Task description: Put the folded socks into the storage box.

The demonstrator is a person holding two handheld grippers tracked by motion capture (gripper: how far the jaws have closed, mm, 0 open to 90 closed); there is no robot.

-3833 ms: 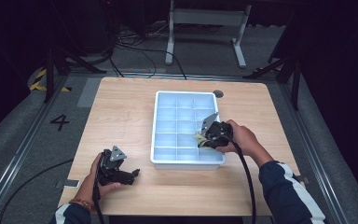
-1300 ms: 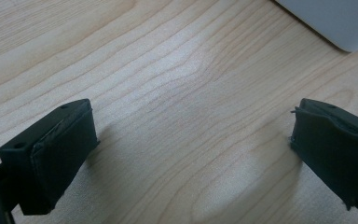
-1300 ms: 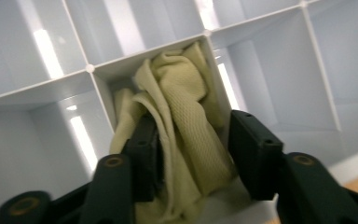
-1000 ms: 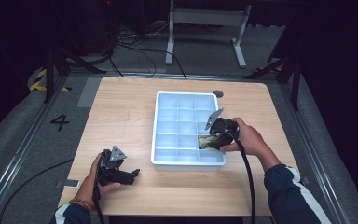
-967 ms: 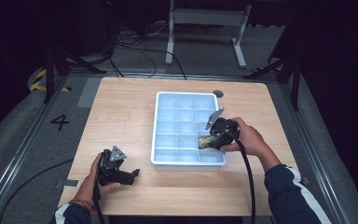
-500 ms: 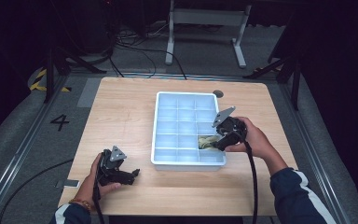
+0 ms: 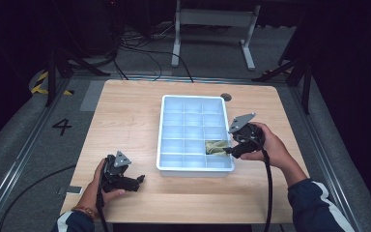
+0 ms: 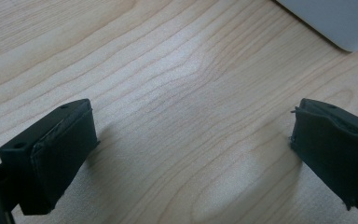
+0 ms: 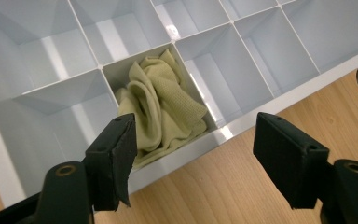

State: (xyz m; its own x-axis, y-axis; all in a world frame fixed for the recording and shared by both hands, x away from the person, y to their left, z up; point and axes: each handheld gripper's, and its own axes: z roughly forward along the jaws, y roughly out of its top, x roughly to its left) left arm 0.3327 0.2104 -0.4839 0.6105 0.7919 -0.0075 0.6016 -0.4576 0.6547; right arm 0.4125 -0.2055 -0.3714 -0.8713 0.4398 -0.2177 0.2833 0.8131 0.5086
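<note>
- R gripper (image 9: pixel 193 158), right gripper view: black fingers (image 9: pixel 116 158) rise from bottom of frame, spread wide w/ nothing between them; they've just been opening; released, pads clear of the cloth
- key relation: yellow-green cloth (image 9: pixel 161 109) lies just beyond & up-left of the L-side finger, centre of frame; gripper sits over the tray's near rim & bare wood, so cloth is ahead of the fingers, not between them
- cloth: soft, fine-weave knit, crumpled in folds; bunched into one square cell, edges lapping up the cell walls; long axis runs roughly lower left to upper right of frame
- tray (image 9: pixel 242 122): pale blue-white plastic, smooth & glossy, thin straight dividers, grid of cells; neighbour cells bare
- high view: R gripper (image 7: pixel 232 150) at tray's right edge, right of centre; cloth (image 7: pixel 216 147) in a right-column cell near tray's front; much nearer R hand than L
- L gripper (image 7: pixel 137 180), lower left of high view, resting on counter (image 7: pixel 125 116), well apart from tray; left gripper view shows its fingers (image 8: pixel 56 154) wide apart, only woodgrain between
- counter: light wood laminate, matte
</note>
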